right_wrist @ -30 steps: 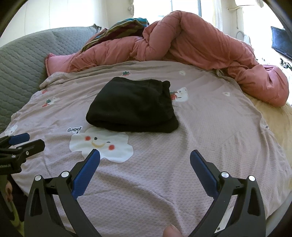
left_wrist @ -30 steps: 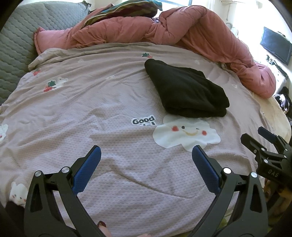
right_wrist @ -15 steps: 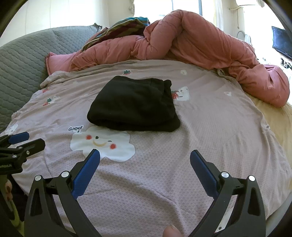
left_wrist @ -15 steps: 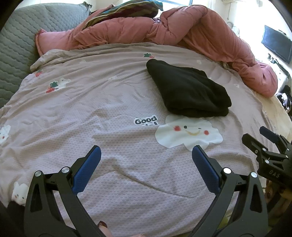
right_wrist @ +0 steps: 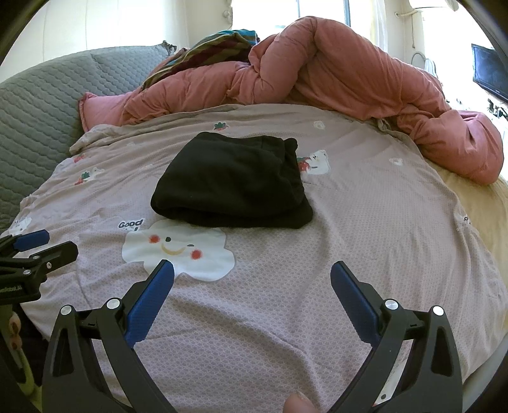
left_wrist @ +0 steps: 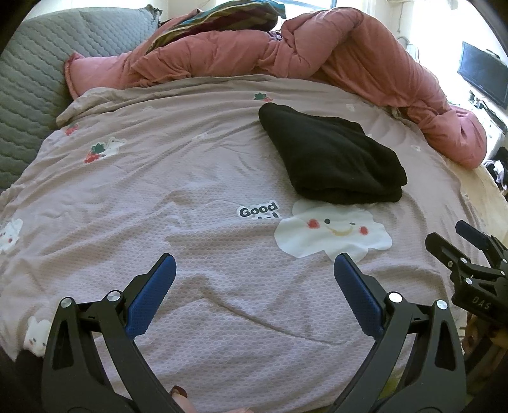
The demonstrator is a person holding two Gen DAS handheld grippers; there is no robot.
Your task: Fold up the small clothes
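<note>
A black garment (left_wrist: 330, 159) lies folded in a compact stack on the mauve bedspread (left_wrist: 158, 190), just beyond a white cloud print (left_wrist: 333, 232). It also shows in the right wrist view (right_wrist: 231, 184). My left gripper (left_wrist: 254, 270) is open and empty, low over the bedspread, well short and left of the garment. My right gripper (right_wrist: 252, 276) is open and empty, near the bed's front edge, short of the garment. The right gripper shows at the right edge of the left wrist view (left_wrist: 470, 254); the left one shows at the left edge of the right wrist view (right_wrist: 31, 247).
A bunched pink duvet (left_wrist: 349, 54) runs along the back and right of the bed. A striped cushion (left_wrist: 222, 16) lies on it. A grey quilted headboard (left_wrist: 28, 79) stands at the left. A dark screen (left_wrist: 482, 73) hangs at the far right.
Both views have shifted slightly, with the black garment sitting a little lower and to the right in each frame. Both grippers stay open. The garment itself has not moved on the bed.
</note>
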